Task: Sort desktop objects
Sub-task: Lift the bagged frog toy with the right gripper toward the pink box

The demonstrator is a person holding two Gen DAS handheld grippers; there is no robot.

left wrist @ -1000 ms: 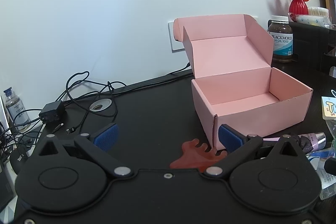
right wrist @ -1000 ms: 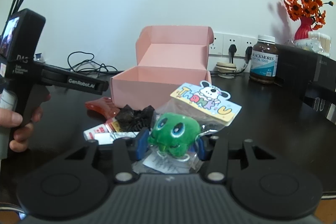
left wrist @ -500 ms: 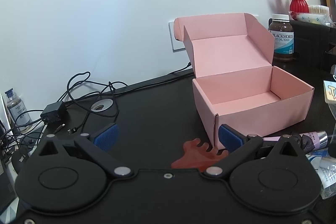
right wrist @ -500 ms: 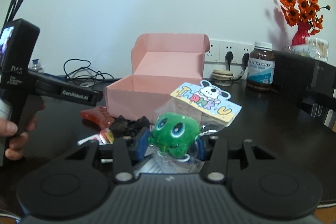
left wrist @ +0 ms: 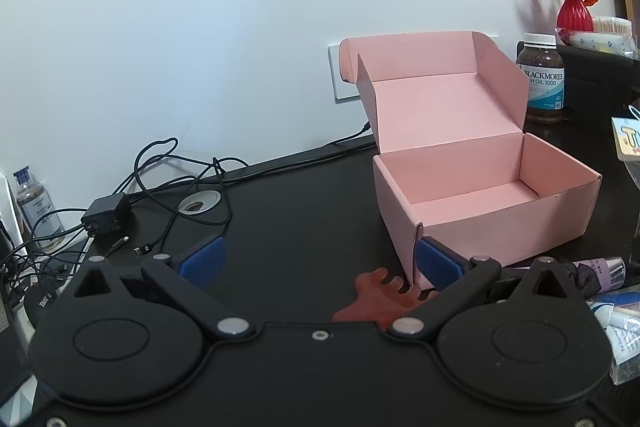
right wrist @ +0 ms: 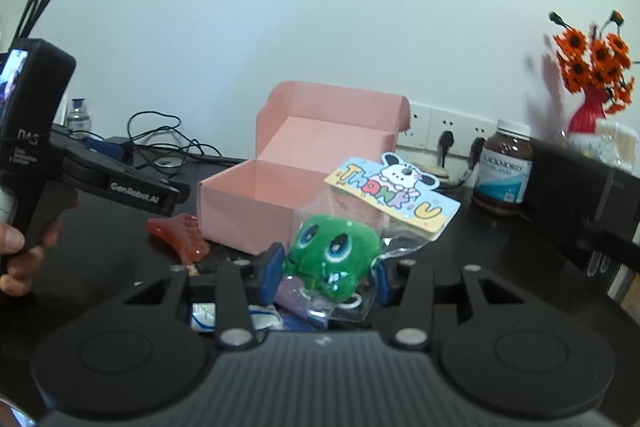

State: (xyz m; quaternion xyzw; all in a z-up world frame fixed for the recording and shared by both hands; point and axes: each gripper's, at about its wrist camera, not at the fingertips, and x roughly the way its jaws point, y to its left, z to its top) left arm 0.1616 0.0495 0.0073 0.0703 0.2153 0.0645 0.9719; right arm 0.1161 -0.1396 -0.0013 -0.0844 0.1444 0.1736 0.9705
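Your right hand-held gripper [right wrist: 326, 273] is clamped on the bagged green toy [right wrist: 334, 257], w/ the open pink box [right wrist: 256, 215] just ahead & slightly left, whereas your left hand-held gripper [left wrist: 320, 261] sits wide & empty by the box's front-left corner, above the desk [left wrist: 288, 211].

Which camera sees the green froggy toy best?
The right wrist view. There the green toy sits in its clear bag, front and centre between the pads of the right gripper, with its big blue eyes showing. The left wrist view shows none of the toy, only a corner of the bag's card at the right edge.
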